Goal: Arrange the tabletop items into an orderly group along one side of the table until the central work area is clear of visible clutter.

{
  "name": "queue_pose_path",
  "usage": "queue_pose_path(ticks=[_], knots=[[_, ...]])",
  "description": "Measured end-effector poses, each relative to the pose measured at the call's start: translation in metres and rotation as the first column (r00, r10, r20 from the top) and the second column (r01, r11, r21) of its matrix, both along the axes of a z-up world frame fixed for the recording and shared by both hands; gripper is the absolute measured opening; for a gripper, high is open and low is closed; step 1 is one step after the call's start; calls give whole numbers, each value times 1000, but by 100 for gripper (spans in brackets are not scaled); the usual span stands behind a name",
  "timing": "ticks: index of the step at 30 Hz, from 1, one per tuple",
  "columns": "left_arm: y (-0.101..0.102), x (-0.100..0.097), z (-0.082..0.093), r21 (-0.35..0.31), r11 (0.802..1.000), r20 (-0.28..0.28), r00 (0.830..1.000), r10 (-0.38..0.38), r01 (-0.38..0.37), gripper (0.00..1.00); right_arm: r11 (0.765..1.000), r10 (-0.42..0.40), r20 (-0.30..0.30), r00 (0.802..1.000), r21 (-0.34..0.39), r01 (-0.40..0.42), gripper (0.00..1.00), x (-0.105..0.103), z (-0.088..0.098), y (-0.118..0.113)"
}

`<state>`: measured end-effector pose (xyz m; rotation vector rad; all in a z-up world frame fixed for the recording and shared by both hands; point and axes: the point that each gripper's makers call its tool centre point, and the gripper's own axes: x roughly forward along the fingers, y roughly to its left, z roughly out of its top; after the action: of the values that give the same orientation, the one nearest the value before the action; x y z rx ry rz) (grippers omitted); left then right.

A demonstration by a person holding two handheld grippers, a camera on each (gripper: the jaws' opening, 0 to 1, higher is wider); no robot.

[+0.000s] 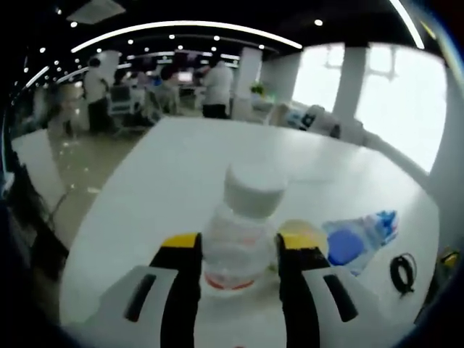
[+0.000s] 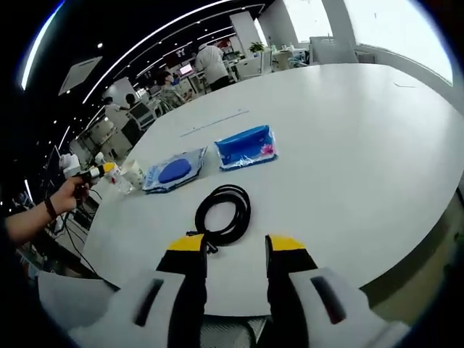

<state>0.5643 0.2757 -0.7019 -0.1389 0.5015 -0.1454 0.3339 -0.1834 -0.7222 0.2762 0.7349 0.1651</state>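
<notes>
Jaws first: in the left gripper view my left gripper has its two yellow-tipped jaws closed against the sides of a clear plastic bottle with a white cap, which stands upright between them in the lower centre of the frame on the white table. Just right of the right jaw I see a blue-and-clear packet, and further toward the lower right edge a coiled black cable. Beyond the table, in the upper left of that frame, people stand among desks. In the right gripper view my right gripper rises from the bottom with its jaws parted and nothing between them. Directly beyond the tips lies the coiled black cable, touching neither jaw. Past it, near the middle of the frame, sit two blue packets side by side: the blue-and-clear packet on the left and a blue printed pouch on the right. At the left edge a hand holds the left gripper by the bottle near the table's rim.
</notes>
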Motion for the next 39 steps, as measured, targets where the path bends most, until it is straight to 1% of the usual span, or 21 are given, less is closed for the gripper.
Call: queue_pose_path(ticks=[2,4,5,10,12,14,15,17,18,20,21,23,25,26,27,28,30,32,35,38,39], knots=[[0,1,3,-34,999,15,1000,10,-9,46,1000,-2,1,1000,1,2,31,0,0,0],[0,-3,4,-29,999,12,1000,17,-17,56,1000,-3,4,1000,5,3,31,0,1,0],[-1,-7,6,-33,999,21,1000,20,-19,57,1000,-5,4,1000,6,5,31,0,1,1],[-12,-27,7,-50,999,25,1000,9,-8,54,1000,-2,2,1000,5,2,31,1,0,1],[-17,-36,3,-57,998,22,1000,8,-7,56,1000,3,1,1000,4,-3,31,1,-1,2],[-20,-47,-4,-113,993,-9,999,42,-43,54,1000,6,-1,1000,5,-6,31,1,-1,2],[-17,-49,-7,-112,992,-7,998,62,-63,53,1000,7,-2,1000,3,-7,31,1,-1,2],[-18,-55,-14,-108,992,-16,997,71,-72,53,1000,6,0,1000,-1,-6,31,1,-1,1],[-19,-59,-19,-106,991,-30,997,76,-79,53,1000,4,2,1000,3,-4,31,1,-1,1],[-22,-66,-21,-112,990,-37,996,81,-85,52,1000,1,2,1000,4,-1,31,1,-1,1],[-25,-68,-22,-101,992,-39,997,74,-77,51,1000,0,3,1000,4,0,31,1,0,0],[-37,-75,-22,-22,1000,-31,1000,-2,1,49,1000,-2,4,1000,8,2,31,1,0,0],[-50,-80,-20,15,998,-24,998,-58,59,48,1000,-3,6,1000,9,3,31,1,0,0],[-57,-80,-18,10,997,-12,997,-78,78,48,1000,-3,7,1000,8,3,31,1,0,0],[-67,-79,-11,13,993,21,993,-114,114,46,1000,-4,7,1000,10,3,31,1,0,0],[-74,-78,-7,26,989,39,988,-147,146,45,1000,-4,7,1000,12,4,31,1,0,0],[-89,-74,-1,86,970,57,971,-231,226,44,1000,-7,8,1000,9,7,31,1,1,-1],[-99,-68,2,169,941,54,951,-305,293,42,1000,-10,12,1000,6,10,31,1,1,-2],[-108,-57,4,226,913,50,932,-360,341,34,1000,-4,23,1000,5,4,30,2,3,0],[-112,-41,1,300,867,19,906,-422,398,33,1000,8,24,1000,-6,-8,29,2,3,1],[-111,-37,-1,315,860,6,906,-424,401,32,1000,11,25,1000,-8,-11,29,2,3,2]])
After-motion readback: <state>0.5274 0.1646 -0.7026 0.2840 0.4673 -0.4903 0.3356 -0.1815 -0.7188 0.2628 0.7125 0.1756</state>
